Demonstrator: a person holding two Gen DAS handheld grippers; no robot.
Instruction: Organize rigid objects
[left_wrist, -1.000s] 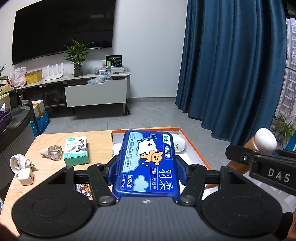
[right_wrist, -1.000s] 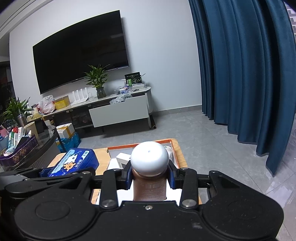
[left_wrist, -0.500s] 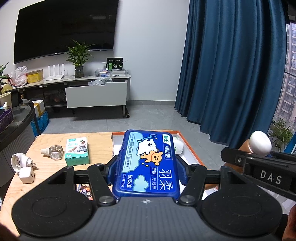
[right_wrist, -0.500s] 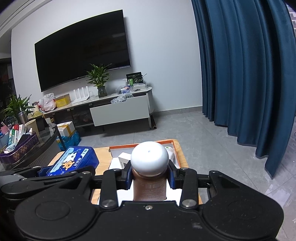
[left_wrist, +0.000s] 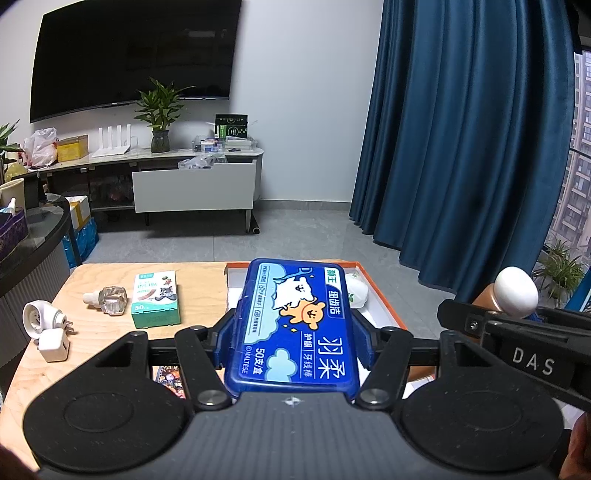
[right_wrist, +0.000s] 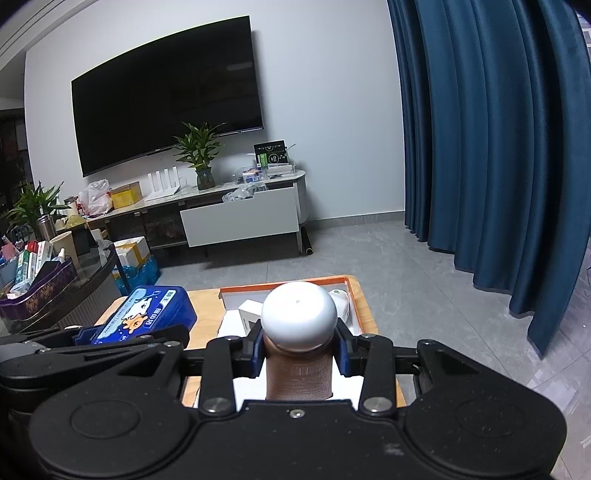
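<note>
Blue plastic floss box (left_wrist: 295, 325) stays clamped in my left claw (left_wrist: 295, 332), nothing shifted; ahead lies the orange-rimmed tray (left_wrist: 388, 302). My right claw (right_wrist: 299, 354) stays closed on the brown bottle (right_wrist: 299, 369). Both await placing.

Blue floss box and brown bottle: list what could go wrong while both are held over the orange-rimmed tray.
1. The left gripper clamps the blue floss box only by its side edges; it might slip or tilt on release.
2. The right gripper grips the brown bottle just under its white cap, so it may swing.
3. The orange-rimmed tray already holds items; both grippers sit close and could collide.
</note>
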